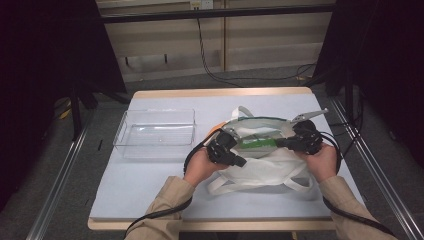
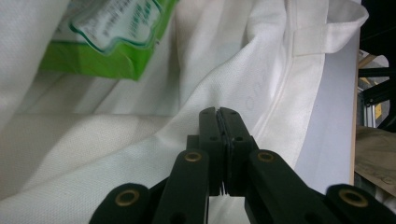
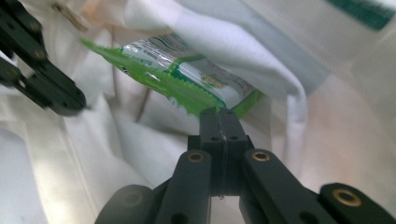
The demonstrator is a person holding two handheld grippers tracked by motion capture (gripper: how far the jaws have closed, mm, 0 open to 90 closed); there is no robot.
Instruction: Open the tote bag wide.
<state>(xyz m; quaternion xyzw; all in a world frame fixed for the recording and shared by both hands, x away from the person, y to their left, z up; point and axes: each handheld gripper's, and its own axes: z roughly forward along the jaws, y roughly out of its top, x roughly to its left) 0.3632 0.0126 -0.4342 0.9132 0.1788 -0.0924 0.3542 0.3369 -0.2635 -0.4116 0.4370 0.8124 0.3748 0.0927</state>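
The right gripper [image 3: 219, 112] is closed on the edge of the green packet [image 3: 187, 77], which lies inside the white bag [image 1: 260, 167]. The left gripper [image 2: 218, 112] is closed on the bag's cloth, holding the mouth open. The packet is gripped but not yet lifted out; the clear bin [image 1: 155, 132] beside the bag stands empty.

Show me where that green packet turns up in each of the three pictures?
High view: the green packet lies mid-frame in the open mouth of the white bag.
Left gripper view: top left, against the bag cloth.
Right gripper view: centre, its corner pinched by the right hand-held gripper.
Shared landmark: the white bag.
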